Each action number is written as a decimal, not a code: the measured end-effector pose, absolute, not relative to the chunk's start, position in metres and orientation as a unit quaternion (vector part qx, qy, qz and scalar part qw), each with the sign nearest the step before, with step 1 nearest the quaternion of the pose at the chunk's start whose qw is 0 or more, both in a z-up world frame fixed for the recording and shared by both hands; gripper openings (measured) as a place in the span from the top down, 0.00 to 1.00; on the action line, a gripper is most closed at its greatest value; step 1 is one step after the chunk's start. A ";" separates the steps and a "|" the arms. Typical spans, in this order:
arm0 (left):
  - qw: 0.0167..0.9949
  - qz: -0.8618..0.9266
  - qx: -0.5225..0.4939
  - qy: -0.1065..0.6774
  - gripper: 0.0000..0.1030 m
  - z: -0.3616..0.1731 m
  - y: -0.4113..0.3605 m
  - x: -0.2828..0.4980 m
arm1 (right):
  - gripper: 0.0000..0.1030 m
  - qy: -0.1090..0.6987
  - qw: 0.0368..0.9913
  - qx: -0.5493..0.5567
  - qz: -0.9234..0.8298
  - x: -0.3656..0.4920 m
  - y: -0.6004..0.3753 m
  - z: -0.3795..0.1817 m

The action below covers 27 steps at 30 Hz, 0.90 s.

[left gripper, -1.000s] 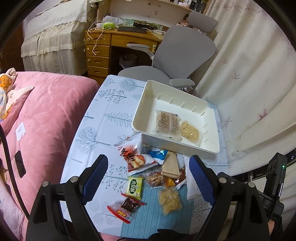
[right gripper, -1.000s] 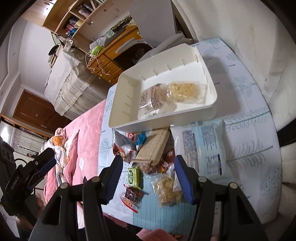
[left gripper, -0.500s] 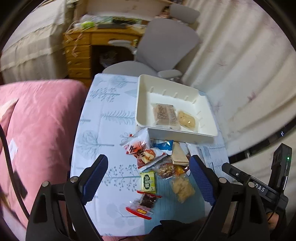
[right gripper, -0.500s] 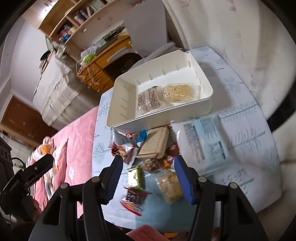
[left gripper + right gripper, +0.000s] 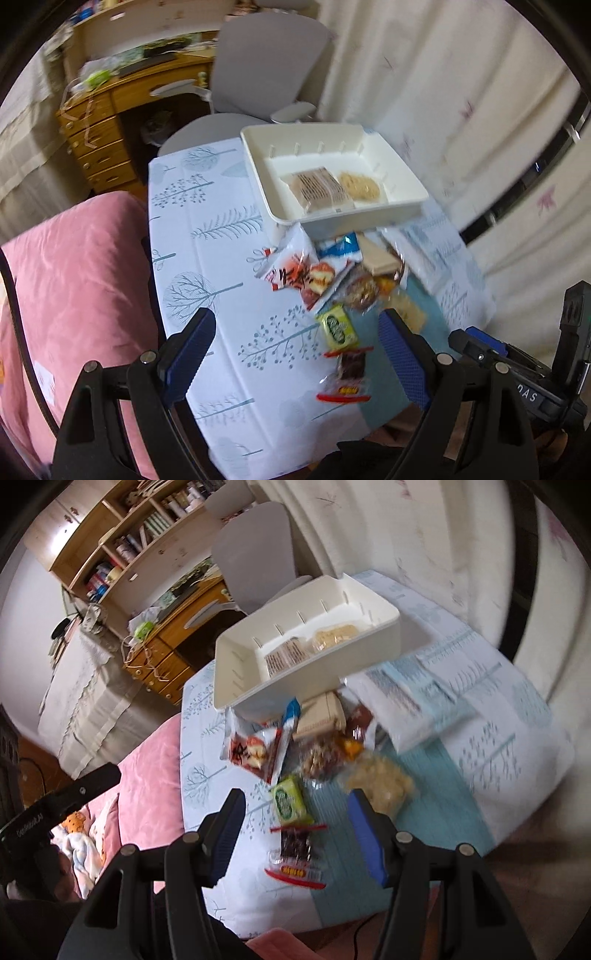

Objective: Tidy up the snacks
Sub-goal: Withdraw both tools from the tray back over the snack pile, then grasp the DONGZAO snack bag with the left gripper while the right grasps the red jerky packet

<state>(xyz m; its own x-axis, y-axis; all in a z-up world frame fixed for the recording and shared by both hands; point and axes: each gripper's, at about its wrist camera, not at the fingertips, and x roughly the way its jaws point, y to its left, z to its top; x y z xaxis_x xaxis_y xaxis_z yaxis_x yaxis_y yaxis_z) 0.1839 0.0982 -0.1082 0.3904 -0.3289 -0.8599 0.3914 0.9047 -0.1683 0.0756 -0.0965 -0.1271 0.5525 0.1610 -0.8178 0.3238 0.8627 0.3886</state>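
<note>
Left wrist view: my left gripper (image 5: 295,343) spreads wide, empty, over the tablecloth (image 5: 207,229); my right gripper (image 5: 295,823) gapes above the green snack packet (image 5: 290,801), near the white tray (image 5: 236,686).

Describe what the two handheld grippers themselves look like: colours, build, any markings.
Both the left gripper and right gripper have black plastic frames with silver bolts and two fingers faced with blue textured pads. The right gripper's body, seen from the left wrist, bears white lettering, only partly readable.

Grey office chair (image 5: 266,70) by wooden desk (image 5: 110,110), cream curtains (image 5: 443,92)
</note>
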 end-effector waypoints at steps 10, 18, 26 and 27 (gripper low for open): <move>0.803 -0.253 0.110 0.528 0.14 -0.144 0.085 0.188 | 0.44 0.489 0.836 0.238 -0.066 0.053 -0.051 -0.161; 0.791 -0.282 0.140 0.525 0.14 -0.179 0.064 0.214 | 0.44 0.506 0.839 0.193 -0.051 0.053 -0.014 -0.200; 0.778 -0.286 0.239 0.506 0.14 -0.229 0.023 0.239 | 0.44 0.515 0.839 0.166 -0.063 0.057 0.001 -0.245; 0.776 -0.282 0.250 0.505 0.14 -0.235 0.019 0.242 | 0.44 0.516 0.839 0.163 -0.062 0.060 0.002 -0.251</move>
